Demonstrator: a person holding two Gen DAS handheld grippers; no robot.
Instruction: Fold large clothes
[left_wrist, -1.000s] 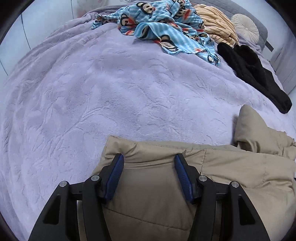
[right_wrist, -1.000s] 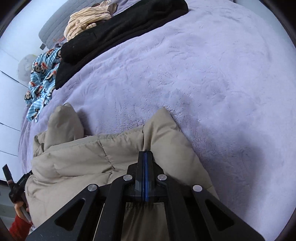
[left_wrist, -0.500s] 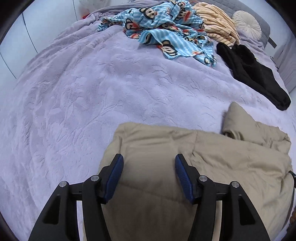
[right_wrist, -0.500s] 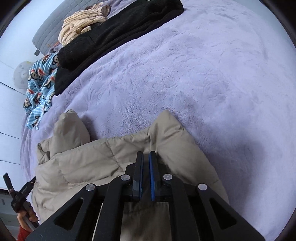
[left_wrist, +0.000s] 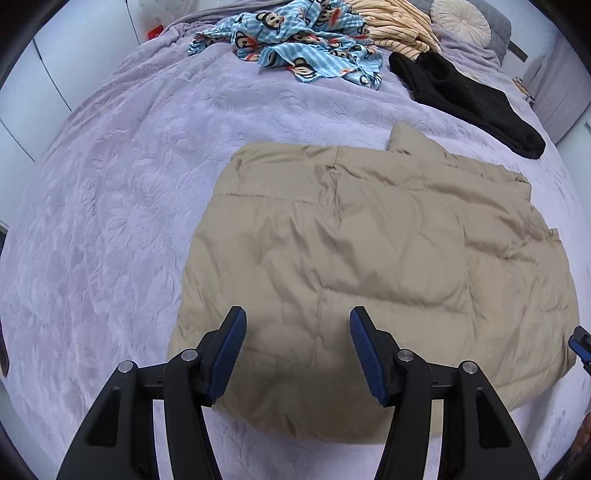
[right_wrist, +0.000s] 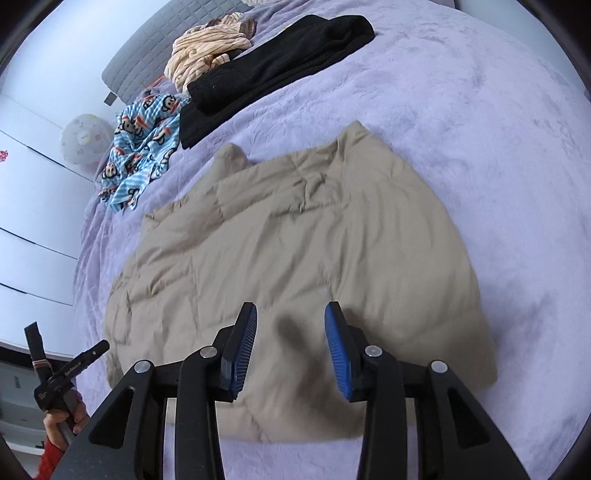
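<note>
- Clearly the tan padded jacket lies folded into a rough rectangle on the lilac bed cover, near its front edge, likely so the next fold can be made from where the person stands.
- Above it, the left hand-held gripper hangs with its jaws wide apart and nothing between them, touching no cloth.
- Over the near edge of the jacket the right hand-held gripper has just been opening its jaws; they stand partly apart and empty, so the cloth seems to have been let go to rest.
- Farther up the bed, well apart from the jacket, wait a black garment, a blue monkey-print cloth and a striped cream garment, probably next in line.
- Small white lettering shows on the left tool in the right view, too small to read; no other writing can be made out.
</note>
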